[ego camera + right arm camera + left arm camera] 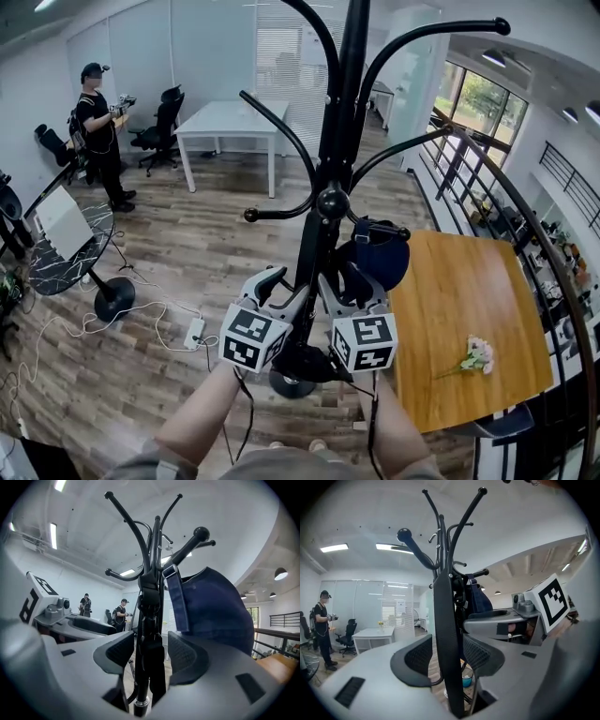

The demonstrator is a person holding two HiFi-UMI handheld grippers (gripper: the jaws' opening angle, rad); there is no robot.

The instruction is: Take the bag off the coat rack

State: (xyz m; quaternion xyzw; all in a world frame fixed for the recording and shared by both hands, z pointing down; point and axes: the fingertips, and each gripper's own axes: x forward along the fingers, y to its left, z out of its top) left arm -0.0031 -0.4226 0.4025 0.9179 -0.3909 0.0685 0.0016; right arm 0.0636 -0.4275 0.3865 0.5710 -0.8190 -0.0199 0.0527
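Coat rack [342, 112] rises through the middle of the head view, and the navy bag [382, 253] hangs by its strap [177, 597] from a low hook at 3 o'clock of the pole, so the lift has not begun; this looks like the reach. Left gripper [281, 291] and right gripper [345, 286] sit side by side at the pole. Both have their jaws spread wide with only the pole between them, and neither grips anything. Next, 1 gripper probably has to leave the pole, swing to the strap at 1 o'clock in the right gripper view, pinch it, and raise it over the hook's ball end [201, 532].

Wooden table [469, 309] lies just beside the bag at 4 o'clock, a dark railing [525, 216] curves beyond it, and neighbouring hooks crowd the way up. White desk [230, 122] and a standing person [101, 131] are well apart at 11 o'clock. A flower sprig [478, 356] lies on the wooden table.
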